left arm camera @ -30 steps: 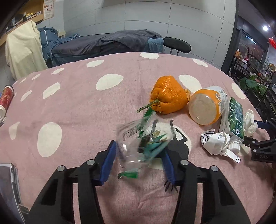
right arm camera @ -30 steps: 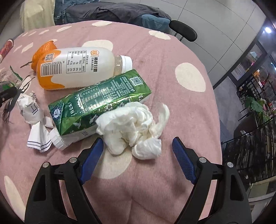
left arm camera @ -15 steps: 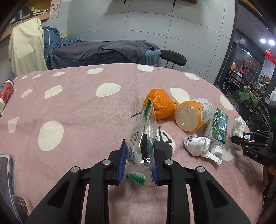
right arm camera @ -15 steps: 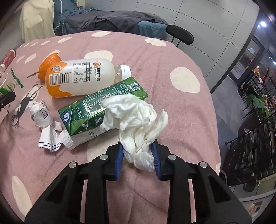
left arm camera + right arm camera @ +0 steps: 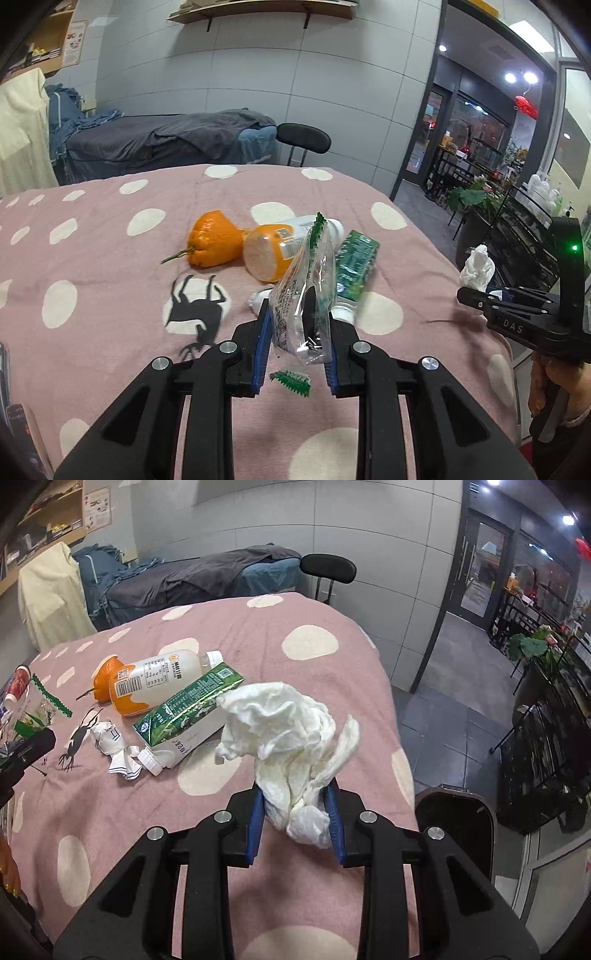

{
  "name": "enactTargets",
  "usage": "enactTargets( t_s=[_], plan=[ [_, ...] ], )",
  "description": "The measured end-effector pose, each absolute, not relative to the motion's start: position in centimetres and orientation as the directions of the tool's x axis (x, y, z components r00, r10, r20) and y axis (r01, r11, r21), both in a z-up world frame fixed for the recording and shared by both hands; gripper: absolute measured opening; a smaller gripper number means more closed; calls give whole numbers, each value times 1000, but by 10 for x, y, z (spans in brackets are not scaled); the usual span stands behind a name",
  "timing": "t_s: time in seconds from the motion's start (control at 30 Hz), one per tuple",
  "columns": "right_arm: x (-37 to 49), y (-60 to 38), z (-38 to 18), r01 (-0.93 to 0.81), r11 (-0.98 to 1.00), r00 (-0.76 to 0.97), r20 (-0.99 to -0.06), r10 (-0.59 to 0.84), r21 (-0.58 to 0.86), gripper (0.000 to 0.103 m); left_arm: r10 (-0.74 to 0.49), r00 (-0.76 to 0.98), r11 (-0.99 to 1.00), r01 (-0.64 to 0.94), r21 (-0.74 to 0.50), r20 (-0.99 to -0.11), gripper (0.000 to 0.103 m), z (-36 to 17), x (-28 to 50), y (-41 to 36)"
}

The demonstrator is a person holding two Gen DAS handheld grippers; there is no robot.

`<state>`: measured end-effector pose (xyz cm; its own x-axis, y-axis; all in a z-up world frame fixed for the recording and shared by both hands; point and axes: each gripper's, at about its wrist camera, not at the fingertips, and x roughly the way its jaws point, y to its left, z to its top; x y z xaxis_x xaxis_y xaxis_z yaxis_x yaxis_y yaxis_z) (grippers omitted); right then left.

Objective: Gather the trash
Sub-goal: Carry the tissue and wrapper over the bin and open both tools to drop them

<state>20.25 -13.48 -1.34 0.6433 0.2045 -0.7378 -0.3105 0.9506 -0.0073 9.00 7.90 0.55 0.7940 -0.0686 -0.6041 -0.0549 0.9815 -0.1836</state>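
My left gripper is shut on a clear plastic wrapper with a green serrated edge, held up off the pink dotted tablecloth. A torn green scrap lies on the cloth below it. My right gripper is shut on a crumpled white tissue, raised above the table's right edge. On the cloth lie a green carton, an orange-and-white bottle, an orange fruit and a crumpled paper.
A dark bin stands on the floor just right of the table. A red cup sits at the table's far left. A black chair and a covered bed are behind the table.
Both grippers closed, the left on the wrapper and the right on the tissue, then rose from the cloth with them. The tissue has left the carton's side.
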Motion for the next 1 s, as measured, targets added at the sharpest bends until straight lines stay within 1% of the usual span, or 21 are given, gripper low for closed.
enactTargets(
  t_s=[0.27,0.5,0.77,1.0],
  plan=[
    [180,-198,-12,-171,985,698,-703,134,19,30,-182,784,979,87,-186,-593,24,7,98,23],
    [164,-248,-17,-60,997,711,-700,76,47,30,-253,776,967,187,-172,-577,24,12,105,-18],
    [159,-299,-38,62,996,682,-731,2,61,30,-325,743,944,288,-159,-585,24,9,113,-62],
    [171,-336,-80,161,985,608,-792,-52,58,31,-366,719,925,348,-149,-591,24,7,117,-91]
  ],
)
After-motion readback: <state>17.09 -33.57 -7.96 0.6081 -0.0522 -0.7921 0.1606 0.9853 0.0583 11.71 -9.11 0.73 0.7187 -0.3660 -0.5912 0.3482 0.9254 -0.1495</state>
